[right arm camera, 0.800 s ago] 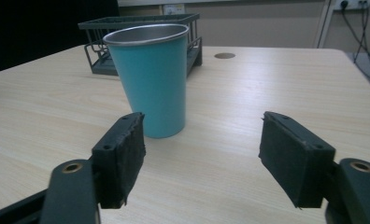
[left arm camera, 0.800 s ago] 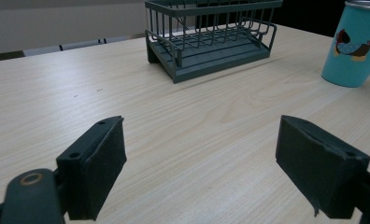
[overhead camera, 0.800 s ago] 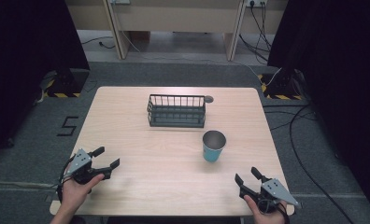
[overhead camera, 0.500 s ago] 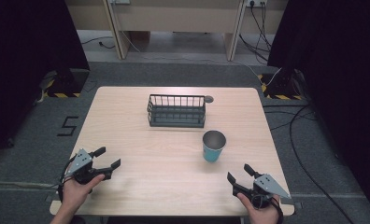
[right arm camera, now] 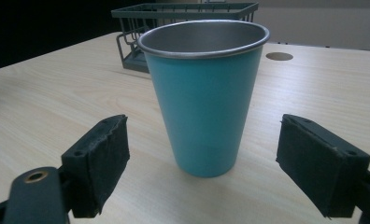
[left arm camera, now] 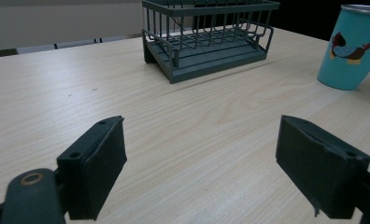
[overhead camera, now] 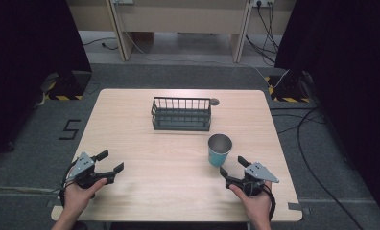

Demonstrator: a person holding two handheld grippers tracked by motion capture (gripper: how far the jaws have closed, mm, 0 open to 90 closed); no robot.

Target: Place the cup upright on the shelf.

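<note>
1. Two grippers are sitting at the near edge of the pale wooden counter [overhead camera: 145, 120], and only one of them is lined up with anything: the right gripper [overhead camera: 232, 170] is pointing at the turquoise metal cup with a bare steel rim [overhead camera: 219, 149], which is standing upright just ahead of it.

2. Seen from the right gripper view, the cup [right arm camera: 204, 93] is standing dead centre between the two black padded jaws — both are spread wide, with clear counter showing on either side of the cup wall, so nothing is being touched yet.

3. The cup's long axis is running straight up, and the jaws are flanking it level with its lower half; a straight push forward would, by my reading, bring the pads to either side of the wall.

4. The left gripper [overhead camera: 107, 163] is resting well apart from the cup, its jaws also spread and holding nothing; in the left gripper view the cup [left arm camera: 350, 46] is sitting far off to the upper right — clearly the farther hand.

5. The dark grey wire basket [overhead camera: 182, 114] is standing beyond the cup, toward the far side of the counter.
</note>
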